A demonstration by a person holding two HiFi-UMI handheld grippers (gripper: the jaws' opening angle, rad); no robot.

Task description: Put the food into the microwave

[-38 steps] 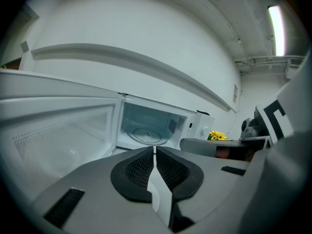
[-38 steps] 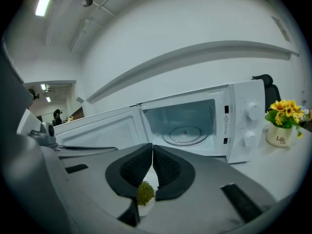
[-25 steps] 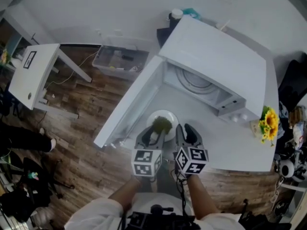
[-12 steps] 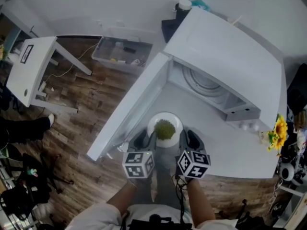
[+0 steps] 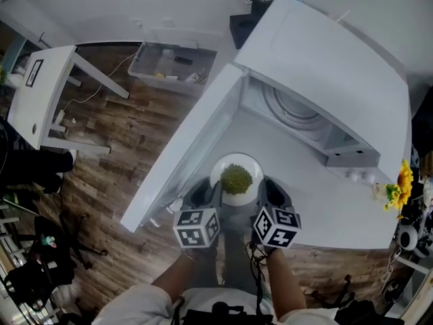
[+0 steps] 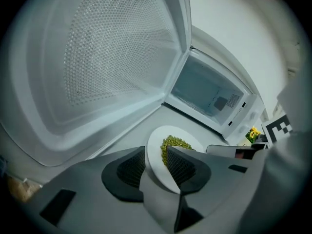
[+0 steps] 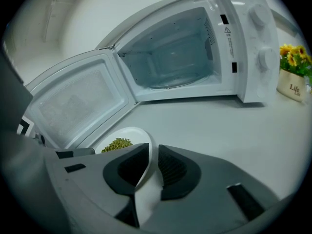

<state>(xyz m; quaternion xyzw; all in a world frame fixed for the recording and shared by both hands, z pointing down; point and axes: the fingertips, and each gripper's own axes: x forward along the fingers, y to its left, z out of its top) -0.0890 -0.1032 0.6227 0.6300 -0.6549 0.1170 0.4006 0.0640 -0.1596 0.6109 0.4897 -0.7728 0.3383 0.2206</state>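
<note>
Black ribbed pads of our left tool are pressed onto the near left rim of the white plate, one pad over the rim and the other under it, so the plate is pinched there. Our right tool has just been closing its jaws, and the near right rim of the same plate now stands between its pads, which bear on it from both sides. Both tools point slantwise down toward the microwave, side by side, with their marker cubes nearest us. A small heap of green food lies in the middle of the plate, clear of both tools. The plate is outside the microwave, in front of its open mouth and well short of it, just beside the inner face of the swung-open door. It is low at the white surface that carries the microwave, and we cannot tell whether it rests there or hangs just above. Inside the microwave the round glass tray shows, with nothing on it. To the right of the microwave, past its two dials, a small pot of yellow flowers stands on the same surface.
</note>
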